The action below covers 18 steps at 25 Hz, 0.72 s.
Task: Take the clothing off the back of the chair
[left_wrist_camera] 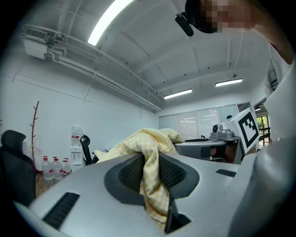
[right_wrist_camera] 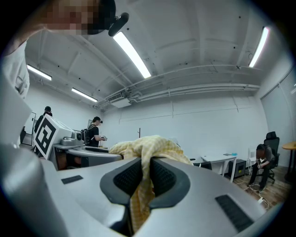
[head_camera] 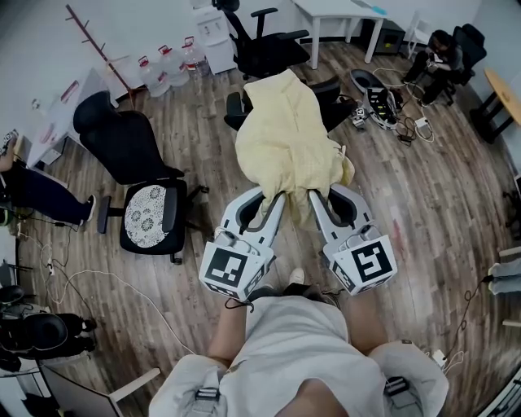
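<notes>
A pale yellow checked garment [head_camera: 286,142] hangs stretched between my two grippers and the black office chair [head_camera: 244,104] behind it, with its far end draped over the chair's back. My left gripper [head_camera: 277,198] is shut on the garment's near edge, and cloth [left_wrist_camera: 150,169] is bunched between the dark pads. My right gripper [head_camera: 313,197] is shut on the same edge just to the right, where the fabric [right_wrist_camera: 144,178] is pinched between its pads. Both grippers point level toward the chair.
A second black chair [head_camera: 146,183] with a patterned seat cushion stands at the left. Water bottles [head_camera: 167,65] sit by the far wall. Cables and gear [head_camera: 383,106] lie on the wood floor at the right. White desks [head_camera: 342,16] stand at the back, and seated people are at the edges.
</notes>
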{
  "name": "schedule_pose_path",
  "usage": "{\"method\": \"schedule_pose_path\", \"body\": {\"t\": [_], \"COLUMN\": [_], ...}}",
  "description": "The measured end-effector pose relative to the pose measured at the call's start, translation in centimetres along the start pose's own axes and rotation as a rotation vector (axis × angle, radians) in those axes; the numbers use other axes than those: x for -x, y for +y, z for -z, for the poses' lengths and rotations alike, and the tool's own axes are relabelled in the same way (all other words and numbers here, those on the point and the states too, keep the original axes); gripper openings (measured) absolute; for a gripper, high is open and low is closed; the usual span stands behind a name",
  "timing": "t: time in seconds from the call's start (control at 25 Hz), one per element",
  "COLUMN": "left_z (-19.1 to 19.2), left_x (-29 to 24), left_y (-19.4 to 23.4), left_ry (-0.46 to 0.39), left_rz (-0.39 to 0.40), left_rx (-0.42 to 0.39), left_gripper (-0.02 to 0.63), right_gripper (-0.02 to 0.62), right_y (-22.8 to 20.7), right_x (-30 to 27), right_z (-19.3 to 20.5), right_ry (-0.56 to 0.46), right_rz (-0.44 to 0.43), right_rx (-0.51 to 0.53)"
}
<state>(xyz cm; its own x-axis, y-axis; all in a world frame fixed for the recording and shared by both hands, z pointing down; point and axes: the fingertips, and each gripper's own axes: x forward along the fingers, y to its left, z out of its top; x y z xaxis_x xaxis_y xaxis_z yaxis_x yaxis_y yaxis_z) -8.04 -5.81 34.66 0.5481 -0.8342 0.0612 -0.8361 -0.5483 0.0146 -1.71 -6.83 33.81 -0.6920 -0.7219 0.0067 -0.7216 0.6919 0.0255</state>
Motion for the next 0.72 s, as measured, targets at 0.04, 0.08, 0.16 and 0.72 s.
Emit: {"method": "schedule_pose_path", "body": {"t": [0.04,0.08,0.16,0.72], "left_z": [0.0,0.0,0.1,1.7], "left_x": [0.2,0.3,0.9,5.3], "left_y": [-0.1,-0.1,0.1,0.3], "left_ry": [-0.001,-0.001,0.001,0.022], "left_rz": [0.006,0.014,0.03,0.096], "left_rx": [0.0,0.0,0.001,0.038], "left_gripper": [0.089,0.089,0.089,0.089], "right_gripper": [0.051,0.051,0.051,0.051], "right_y": [0.1,0.3,0.9,5.3], "right_x": [0.1,0.2,0.2,1.4], "right_z": [0.0,0.0,0.0,1.0], "right_ry": [0.0,0.0,0.001,0.032], "right_rz": [0.004,0.011,0.024,0.087], "right_rx": [0.0,-0.001,-0.002,-0.021]}}
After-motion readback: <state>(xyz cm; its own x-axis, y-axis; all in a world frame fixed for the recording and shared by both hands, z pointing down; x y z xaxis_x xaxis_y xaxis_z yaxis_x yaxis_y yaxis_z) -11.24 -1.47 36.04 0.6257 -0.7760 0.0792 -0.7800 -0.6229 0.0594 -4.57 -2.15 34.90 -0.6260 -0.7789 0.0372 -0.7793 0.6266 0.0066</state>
